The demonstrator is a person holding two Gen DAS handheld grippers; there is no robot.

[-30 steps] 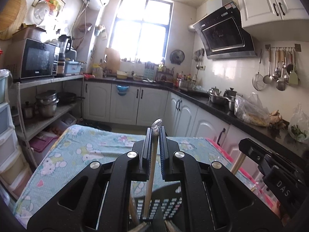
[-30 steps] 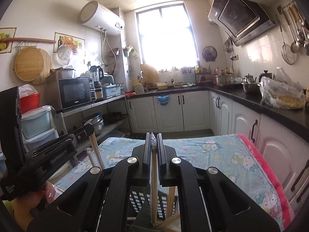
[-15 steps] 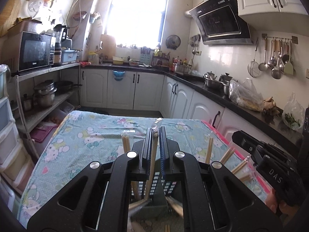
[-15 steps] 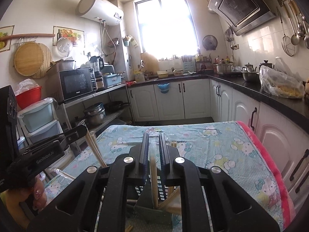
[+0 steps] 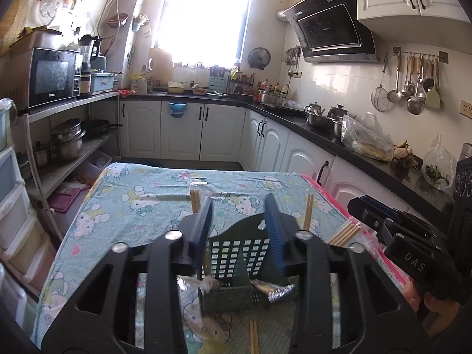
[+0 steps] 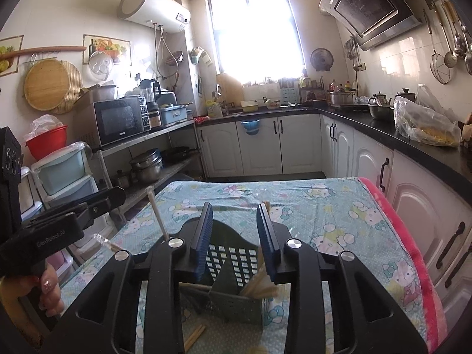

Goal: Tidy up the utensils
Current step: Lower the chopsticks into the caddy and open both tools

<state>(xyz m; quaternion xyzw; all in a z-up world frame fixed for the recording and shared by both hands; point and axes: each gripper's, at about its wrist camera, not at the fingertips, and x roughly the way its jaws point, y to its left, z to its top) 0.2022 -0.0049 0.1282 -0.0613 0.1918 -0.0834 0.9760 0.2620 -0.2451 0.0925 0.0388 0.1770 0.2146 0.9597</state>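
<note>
Two grippers hang just above the dark green perforated plastic utensil caddy (image 5: 236, 253), which stands on the table covered with a pale blue cartoon-cat cloth (image 5: 141, 194). The left gripper (image 5: 240, 230) has its blue-padded jaws part-way apart and opening, with nothing pressed between them; the right gripper (image 6: 236, 236) is likewise opening and grips nothing. Light wooden chopsticks (image 6: 259, 286) stand and lean in the caddy's compartments, some in clear wrappers, and a foil-wrapped piece (image 5: 278, 293) lies across its lower front edge. A loose pair of wooden chopsticks (image 5: 253, 336) lies on the cloth in front of the caddy, outside it.

The main risk appears to be the caddy itself: it looks light, and several sticks lean outward over its rim, so a jaw catching a leaning stick on the way out could tip it or flick sticks onto the cloth. The wrapped stick (image 6: 157, 215) leaning far to the left seems the likeliest to be snagged by the left gripper's body. The two grippers are close together, so a careless withdrawal could knock one against the other. The loose pair lies flat on soft cloth, which may make it awkward to pinch without bunching the fabric and nudging the caddy.
</note>
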